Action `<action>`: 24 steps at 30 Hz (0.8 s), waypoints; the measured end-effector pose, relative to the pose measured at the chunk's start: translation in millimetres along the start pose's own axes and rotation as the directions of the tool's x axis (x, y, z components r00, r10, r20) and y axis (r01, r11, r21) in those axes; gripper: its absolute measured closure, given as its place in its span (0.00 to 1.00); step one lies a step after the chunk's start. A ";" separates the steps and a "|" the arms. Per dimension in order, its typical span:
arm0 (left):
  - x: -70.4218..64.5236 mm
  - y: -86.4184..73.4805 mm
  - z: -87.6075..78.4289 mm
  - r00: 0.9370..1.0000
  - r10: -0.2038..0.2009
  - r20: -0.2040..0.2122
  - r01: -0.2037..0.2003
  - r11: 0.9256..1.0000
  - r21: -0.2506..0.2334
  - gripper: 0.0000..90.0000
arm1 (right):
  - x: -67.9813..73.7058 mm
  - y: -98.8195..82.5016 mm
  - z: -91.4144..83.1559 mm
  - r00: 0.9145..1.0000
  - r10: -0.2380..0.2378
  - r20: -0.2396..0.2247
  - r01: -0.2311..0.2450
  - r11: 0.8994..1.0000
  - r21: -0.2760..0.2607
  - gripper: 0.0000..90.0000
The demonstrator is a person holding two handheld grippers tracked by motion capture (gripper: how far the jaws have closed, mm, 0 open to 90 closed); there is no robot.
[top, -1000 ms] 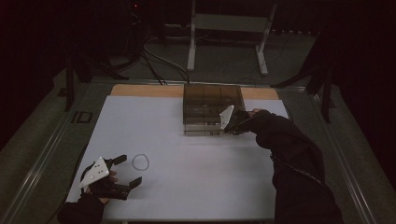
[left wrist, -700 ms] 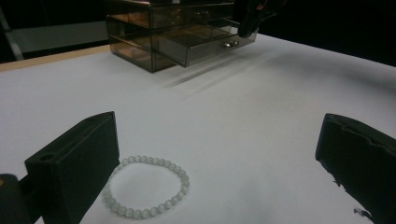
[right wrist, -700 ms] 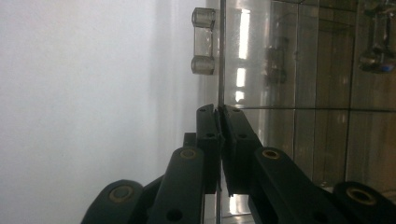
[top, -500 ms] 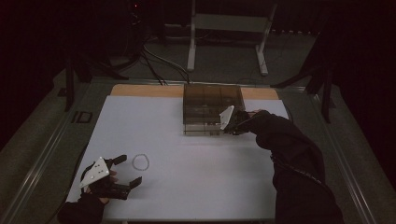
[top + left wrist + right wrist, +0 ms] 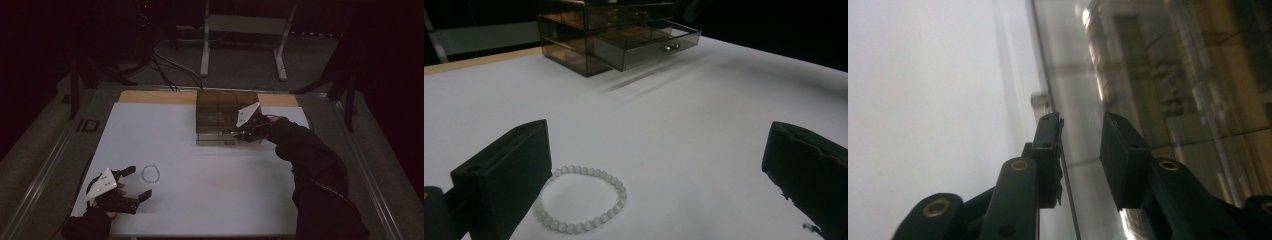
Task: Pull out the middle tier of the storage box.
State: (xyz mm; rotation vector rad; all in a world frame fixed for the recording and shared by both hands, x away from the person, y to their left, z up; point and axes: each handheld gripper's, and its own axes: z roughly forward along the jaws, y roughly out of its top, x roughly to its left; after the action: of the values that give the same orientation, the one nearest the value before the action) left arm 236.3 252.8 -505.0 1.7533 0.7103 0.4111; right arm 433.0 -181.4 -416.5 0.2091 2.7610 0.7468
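Looks about halfway: the drawer [image 5: 644, 46] of the smoky organizer box [image 5: 226, 116] is pulled out, the right gripper [image 5: 243, 134] has just let go, fingers slightly apart around the drawer's front panel, while the bead bracelet [image 5: 583, 198] lies on the tabletop [image 5: 215, 190] between the left gripper's [image 5: 139, 183] wide-open fingers, not yet picked up.

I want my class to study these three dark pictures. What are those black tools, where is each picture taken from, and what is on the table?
A person holds a two-jaw gripper in each hand. One camera looks down from above; two ride on the grippers, looking along their jaws. On the white table lie a bead bracelet and a smoky clear drawer box with one drawer pulled out. The left gripper is open beside the bracelet, holding nothing. The right gripper is at the drawer's front wall; its jaws have just been opening, with the wall's edge between them, no longer pressed.
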 end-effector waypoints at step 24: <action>0.4 -0.3 1.1 1.000 -0.004 0.000 0.004 1.000 0.004 0.01 | 19.3 -35.4 -21.5 0.834 0.531 0.152 -0.459 0.820 -0.342 0.02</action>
State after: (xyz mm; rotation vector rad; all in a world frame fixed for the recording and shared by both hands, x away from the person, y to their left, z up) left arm 237.1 252.3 -505.6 1.7554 0.7149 0.4076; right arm 405.8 -217.9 -421.1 0.9257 2.3327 1.1586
